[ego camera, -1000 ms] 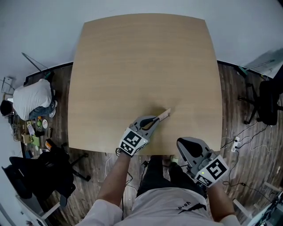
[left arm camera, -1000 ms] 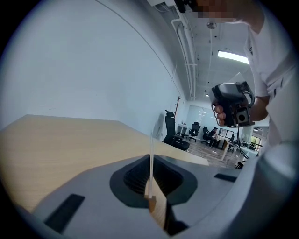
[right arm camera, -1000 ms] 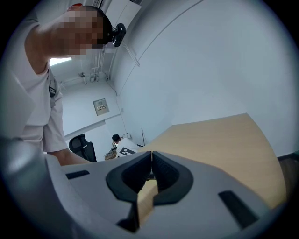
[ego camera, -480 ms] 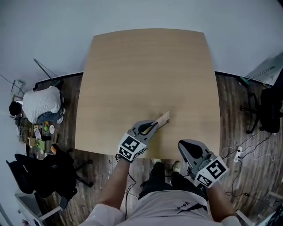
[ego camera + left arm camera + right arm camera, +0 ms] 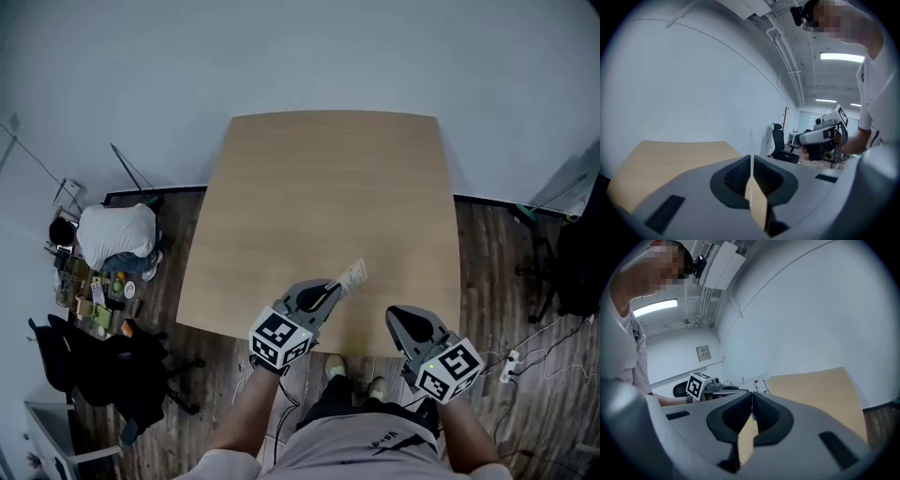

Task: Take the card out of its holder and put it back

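While the tan holder (image 5: pixel 757 206) is pinched between the pressed jaws of the left gripper (image 5: pixel 330 289) above the near edge of the table (image 5: pixel 328 187), a thin white edge, judged to be the card (image 5: pixel 353 274), is seen projecting forward and rightward along the jaws. The right gripper (image 5: pixel 396 317) is seen apart, lower right, its 2 jaws closed on nothing. The card's free end is judged reachable from that side.
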Demonstrator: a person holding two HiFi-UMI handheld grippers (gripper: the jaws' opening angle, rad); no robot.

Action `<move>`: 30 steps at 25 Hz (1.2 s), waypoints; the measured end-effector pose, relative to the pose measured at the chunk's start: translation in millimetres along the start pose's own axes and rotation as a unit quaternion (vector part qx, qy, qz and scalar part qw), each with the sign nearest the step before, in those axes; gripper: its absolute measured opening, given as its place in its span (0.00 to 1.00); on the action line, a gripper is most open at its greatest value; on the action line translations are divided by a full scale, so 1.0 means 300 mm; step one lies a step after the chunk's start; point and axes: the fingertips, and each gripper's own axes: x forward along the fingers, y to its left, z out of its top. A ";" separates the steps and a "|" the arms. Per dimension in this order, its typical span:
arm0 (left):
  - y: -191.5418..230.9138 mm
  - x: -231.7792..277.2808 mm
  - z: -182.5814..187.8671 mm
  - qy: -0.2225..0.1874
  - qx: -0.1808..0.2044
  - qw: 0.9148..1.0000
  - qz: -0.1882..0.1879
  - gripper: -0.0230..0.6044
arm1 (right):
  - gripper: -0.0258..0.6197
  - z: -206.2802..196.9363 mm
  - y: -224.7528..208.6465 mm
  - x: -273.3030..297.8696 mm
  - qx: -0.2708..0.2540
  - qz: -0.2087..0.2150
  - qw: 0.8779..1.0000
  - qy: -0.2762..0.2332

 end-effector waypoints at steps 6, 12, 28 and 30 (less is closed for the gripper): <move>-0.150 -0.077 0.114 -0.016 -0.034 0.999 0.011 0.08 | 0.06 0.061 0.056 -0.066 -0.018 0.023 1.000 -0.002; -0.281 -0.146 0.183 -0.025 -0.057 0.997 0.036 0.08 | 0.06 0.116 0.104 -0.152 -0.032 0.042 0.999 -0.014; -0.525 -0.271 0.251 -0.078 -0.052 0.993 0.067 0.08 | 0.06 0.163 0.236 -0.326 -0.054 0.093 0.993 -0.045; -0.548 -0.280 0.249 -0.078 -0.054 0.993 0.068 0.08 | 0.06 0.164 0.250 -0.338 -0.056 0.098 0.992 -0.047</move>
